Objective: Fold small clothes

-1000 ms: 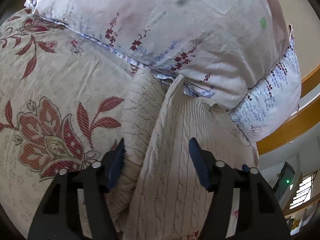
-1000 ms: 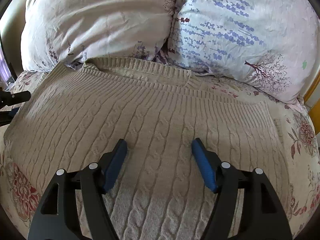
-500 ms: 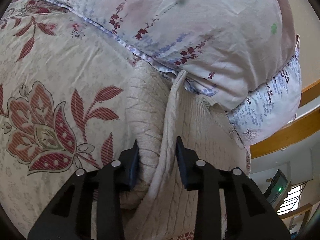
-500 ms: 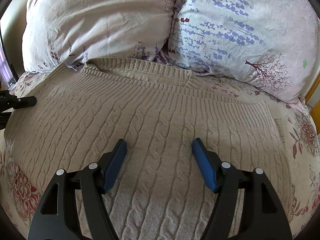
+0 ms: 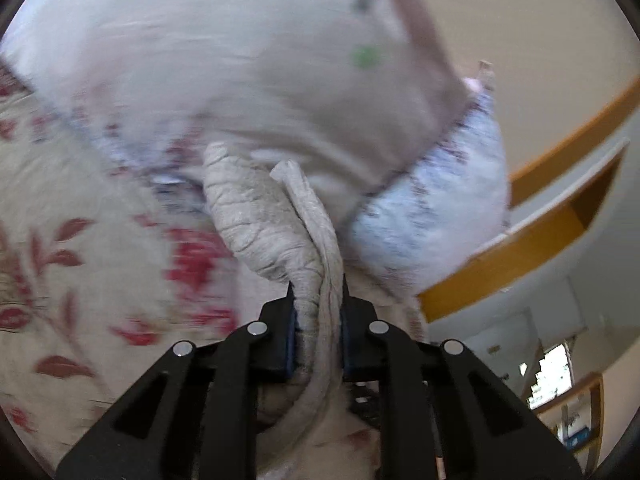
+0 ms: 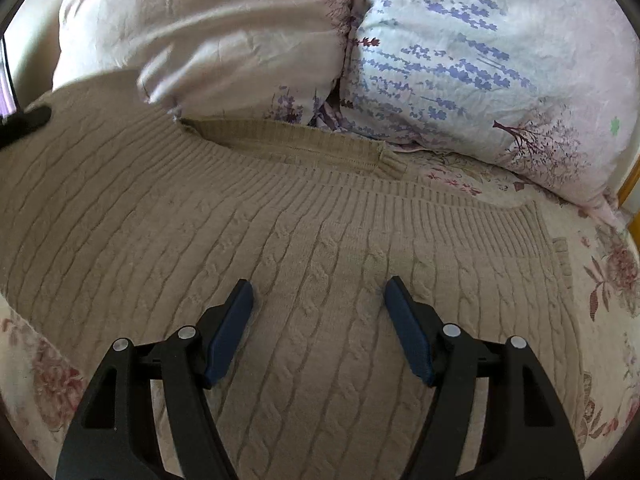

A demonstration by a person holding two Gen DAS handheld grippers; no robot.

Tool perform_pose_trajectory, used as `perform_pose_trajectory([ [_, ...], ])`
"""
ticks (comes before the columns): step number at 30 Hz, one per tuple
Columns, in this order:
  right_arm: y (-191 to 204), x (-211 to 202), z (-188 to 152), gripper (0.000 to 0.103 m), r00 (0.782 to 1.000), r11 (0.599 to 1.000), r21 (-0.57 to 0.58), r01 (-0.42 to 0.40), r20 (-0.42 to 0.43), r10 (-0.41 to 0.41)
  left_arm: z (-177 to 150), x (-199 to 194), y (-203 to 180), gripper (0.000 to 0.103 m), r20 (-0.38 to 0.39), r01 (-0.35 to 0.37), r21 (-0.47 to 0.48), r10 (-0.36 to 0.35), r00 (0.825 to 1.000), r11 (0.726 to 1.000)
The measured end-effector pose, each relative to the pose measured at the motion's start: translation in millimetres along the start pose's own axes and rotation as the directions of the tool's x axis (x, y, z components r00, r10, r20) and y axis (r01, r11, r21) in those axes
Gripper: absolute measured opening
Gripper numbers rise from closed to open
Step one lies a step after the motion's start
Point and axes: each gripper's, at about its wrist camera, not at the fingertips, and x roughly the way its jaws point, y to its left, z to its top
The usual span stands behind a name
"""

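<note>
A beige cable-knit sweater [image 6: 280,240] lies spread on a floral bedspread [image 6: 608,272], its ribbed edge toward the pillows. My right gripper [image 6: 319,300] hovers open just above the middle of the sweater, holding nothing. My left gripper [image 5: 318,300] is shut on a bunched edge of the sweater [image 5: 276,220] and holds it lifted off the bed. In the right wrist view the left gripper [image 6: 24,122] shows as a dark shape at the sweater's raised left edge.
Two pillows sit right behind the sweater: a pale pink one [image 6: 224,32] and a white one with lavender print [image 6: 472,60]. A wooden bed frame [image 5: 532,248] lies past the pillows. The bedspread [image 5: 80,240] spreads to the left.
My left gripper closed on the sweater's edge and lifted it; the left view is now motion-blurred. The sweater's left side has risen. The right gripper has stayed open in place.
</note>
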Motion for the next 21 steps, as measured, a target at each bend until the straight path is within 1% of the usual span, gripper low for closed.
perform_pose_trajectory([
  [3,-28,-22,-1,0.070,0.998,0.996,0.077,-0.036,0.061,0.031,-7,19,-30,0.015,-0.030,0.070,0.032,-0.069,0.997,0.997],
  [5,-54,-40,-2,0.070,0.993,0.988,0.137,-0.072,0.103,0.058,-15,40,-53,0.015,-0.063,0.118,0.047,-0.115,0.991,0.992],
  [8,-95,-61,-3,0.070,0.986,0.965,0.234,-0.118,0.146,0.085,-26,70,-77,0.015,-0.113,0.163,0.059,-0.156,0.981,0.985],
  [11,-133,-73,-7,0.070,0.977,0.928,0.328,-0.176,0.176,0.123,-41,98,-96,0.015,-0.156,0.194,0.063,-0.182,0.971,0.979],
  [14,-167,-78,-14,0.070,0.961,0.873,0.416,-0.256,0.207,0.183,-59,125,-108,0.015,-0.189,0.220,0.045,-0.208,0.960,0.974],
  [15,-178,-78,-16,0.070,0.950,0.841,0.451,-0.299,0.224,0.218,-65,132,-110,0.015,-0.199,0.222,0.043,-0.209,0.957,0.974],
  [16,-184,-76,-17,0.070,0.941,0.819,0.470,-0.329,0.234,0.244,-72,141,-111,0.015,-0.216,0.220,0.042,-0.206,0.954,0.975],
  [18,-199,-72,-22,0.070,0.912,0.751,0.520,-0.408,0.262,0.315,-87,162,-115,0.015,-0.260,0.205,0.029,-0.190,0.947,0.978],
  [19,-204,-68,-22,0.070,0.901,0.724,0.537,-0.433,0.272,0.337,-98,176,-114,0.015,-0.292,0.188,0.015,-0.175,0.940,0.982],
  [20,-207,-67,-23,0.070,0.893,0.704,0.551,-0.449,0.279,0.352,-102,186,-114,0.017,-0.309,0.176,0.006,-0.166,0.937,0.984],
  [21,-209,-64,-23,0.070,0.886,0.682,0.567,-0.463,0.282,0.367,-111,199,-112,0.018,-0.347,0.156,-0.017,-0.152,0.926,0.988],
])
